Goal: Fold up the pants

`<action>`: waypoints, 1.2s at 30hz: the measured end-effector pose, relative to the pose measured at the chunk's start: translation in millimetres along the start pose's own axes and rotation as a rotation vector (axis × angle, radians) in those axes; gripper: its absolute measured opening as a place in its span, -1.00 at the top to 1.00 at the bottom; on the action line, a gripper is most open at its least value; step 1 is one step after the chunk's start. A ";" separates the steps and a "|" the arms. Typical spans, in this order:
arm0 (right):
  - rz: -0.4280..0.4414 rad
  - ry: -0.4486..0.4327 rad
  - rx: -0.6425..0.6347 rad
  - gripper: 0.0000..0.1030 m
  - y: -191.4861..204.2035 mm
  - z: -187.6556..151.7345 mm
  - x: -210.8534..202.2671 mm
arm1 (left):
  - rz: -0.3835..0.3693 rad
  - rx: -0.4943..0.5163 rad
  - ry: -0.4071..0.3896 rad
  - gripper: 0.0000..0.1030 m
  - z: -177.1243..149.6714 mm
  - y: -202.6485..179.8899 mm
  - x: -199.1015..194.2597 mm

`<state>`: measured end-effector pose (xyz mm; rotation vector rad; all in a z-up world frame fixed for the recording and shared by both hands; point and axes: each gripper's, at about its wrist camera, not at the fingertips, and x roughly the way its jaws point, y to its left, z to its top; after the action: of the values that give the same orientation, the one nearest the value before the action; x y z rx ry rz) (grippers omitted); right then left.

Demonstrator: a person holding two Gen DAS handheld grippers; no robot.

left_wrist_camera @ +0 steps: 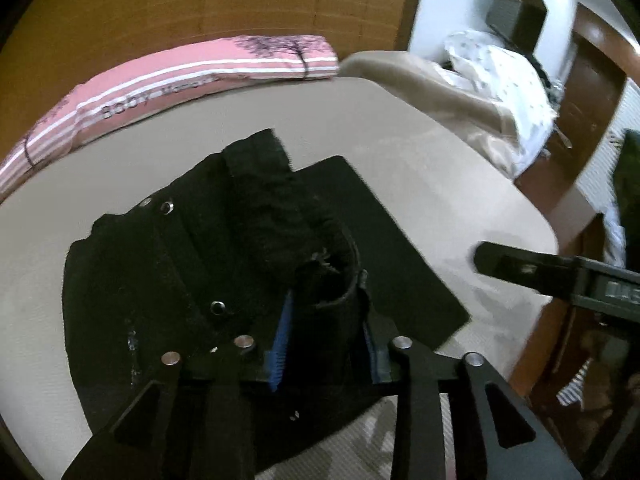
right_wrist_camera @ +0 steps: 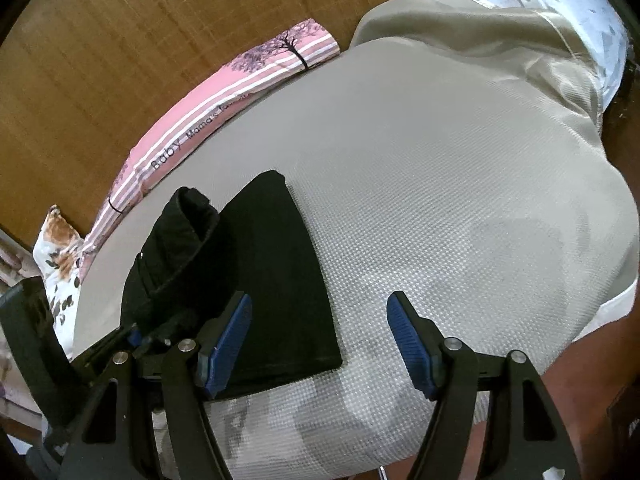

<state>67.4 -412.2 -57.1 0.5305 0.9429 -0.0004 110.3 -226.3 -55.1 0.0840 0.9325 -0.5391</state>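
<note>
Nearest in the left wrist view, the left tongs (left_wrist_camera: pixel 326 344) stand partly open with a raised, rolled fold of the black pants (left_wrist_camera: pixel 224 256) between the blue pads; whether the pads press on the cloth I cannot tell. From there the pants spread toward the upper left of the frame across the bed (left_wrist_camera: pixel 420 168), their long axis running diagonally. In the right wrist view, the right tongs (right_wrist_camera: pixel 318 344) stand wide open and hold nothing, hovering at the pants' (right_wrist_camera: pixel 280 280) lower right corner. The left hand is nearer. Farthest lies a pink pillow (left_wrist_camera: pixel 192 68).
</note>
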 end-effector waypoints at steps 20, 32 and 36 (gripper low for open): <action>0.361 0.348 -0.064 -0.23 34.9 44.7 108.7 | 0.057 -0.251 -0.018 -0.06 -46.4 130.4 -53.4; 0.467 0.346 -0.136 0.02 42.7 65.6 143.1 | 0.063 -0.226 0.013 -0.08 -57.1 127.2 -25.9; 0.512 0.362 -0.170 0.04 45.3 62.2 142.9 | 0.064 -0.222 0.013 -0.12 -56.9 127.6 -24.6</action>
<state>210.8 -367.2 -118.2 0.6123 1.1224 0.6496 117.1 -89.1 -90.5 -0.0824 0.9935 -0.3738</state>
